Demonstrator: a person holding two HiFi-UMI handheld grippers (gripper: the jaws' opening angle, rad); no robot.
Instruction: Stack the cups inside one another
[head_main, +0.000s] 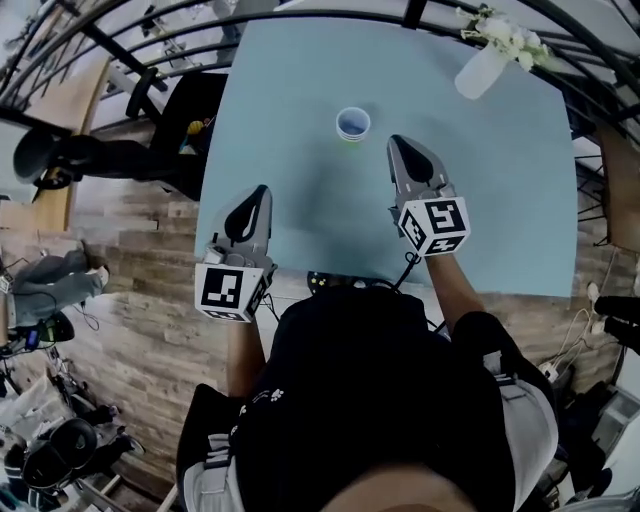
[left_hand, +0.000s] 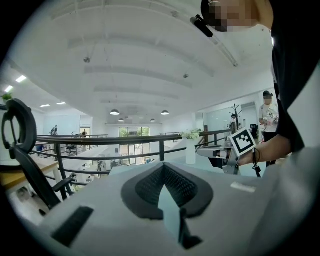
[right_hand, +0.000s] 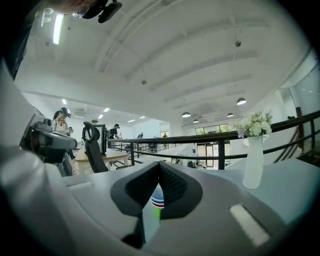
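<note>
**Both grippers shut and empty, cups on the table**

The cups (head_main: 352, 124) stand as a single stack on the blue table (head_main: 500, 200), midway between its left and right edges and nearer the far edge. The right gripper (head_main: 393, 138) is just beside them on the near right, jaws together, holding nothing. The left gripper (head_main: 264, 188) hangs over the near left part, also closed and empty. A vase (head_main: 480, 70) stands at the far right corner.

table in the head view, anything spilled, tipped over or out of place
Nothing stands out. The cup stands upright on the table, the vase of flowers is upright near its far corner, and no spill shows.
</note>
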